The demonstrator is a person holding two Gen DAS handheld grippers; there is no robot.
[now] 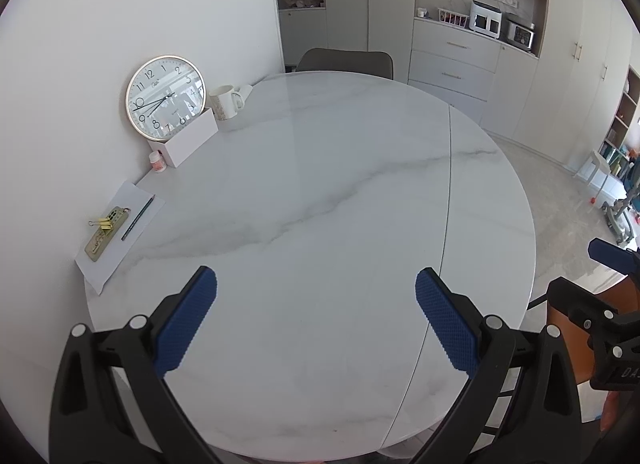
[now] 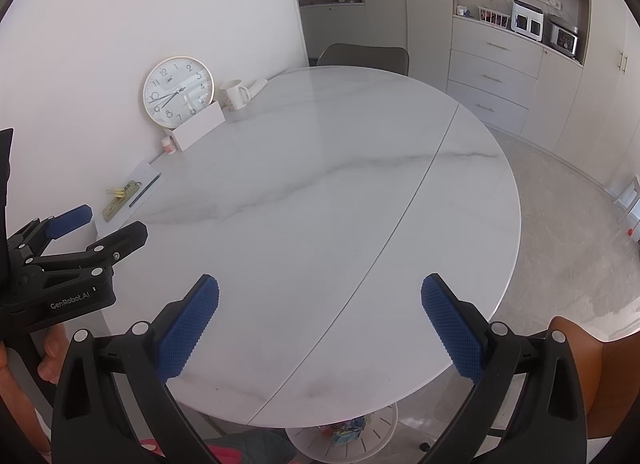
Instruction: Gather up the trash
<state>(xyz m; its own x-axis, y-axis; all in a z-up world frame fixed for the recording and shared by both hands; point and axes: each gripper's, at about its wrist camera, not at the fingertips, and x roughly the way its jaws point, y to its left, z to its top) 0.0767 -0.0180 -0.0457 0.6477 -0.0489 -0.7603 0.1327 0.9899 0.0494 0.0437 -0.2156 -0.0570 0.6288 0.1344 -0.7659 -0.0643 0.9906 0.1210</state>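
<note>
**Both grippers held wide above a round marble table; coloured scraps in a white bin below**

The round white marble table (image 1: pixel 320 184) fills both views; a thin seam crosses its right part, and a grey vein runs across the top. A white wall borders it on the left. Pale cabinets (image 1: pixel 452 60) line the far wall, with a grey chair (image 1: pixel 346 60) tucked at the table's far edge. A brown chair back (image 2: pixel 588 352) shows at the lower right of the right wrist view.

The left gripper (image 1: pixel 316 320) hangs over the near table edge, its blue pads (image 1: pixel 188 324) spread far apart with nothing between them. The right gripper (image 2: pixel 320 324) stands likewise: fingers wide, holding nothing. Each gripper appears at the margin of the other's view, and a hand (image 2: pixel 50 352) shows beneath the left one.

Against the wall lean a gold-rimmed clock (image 1: pixel 166 98), a white box (image 1: pixel 192 136) in front of it, a white mug (image 1: pixel 226 102) to its right, and a small pink-labelled jar (image 1: pixel 157 162) just beside the box. Nearer lies a sheet of paper (image 1: pixel 116 240) bearing a green-gold ruler (image 1: pixel 105 234), a yellow binder clip (image 1: pixel 102 223) and a pencil (image 1: pixel 138 219).

The trash (image 2: pixel 346 430), a cluster of coloured scraps, lies in a white bin (image 2: pixel 380 436) on the floor under the near table edge, seen only in the right wrist view.
</note>
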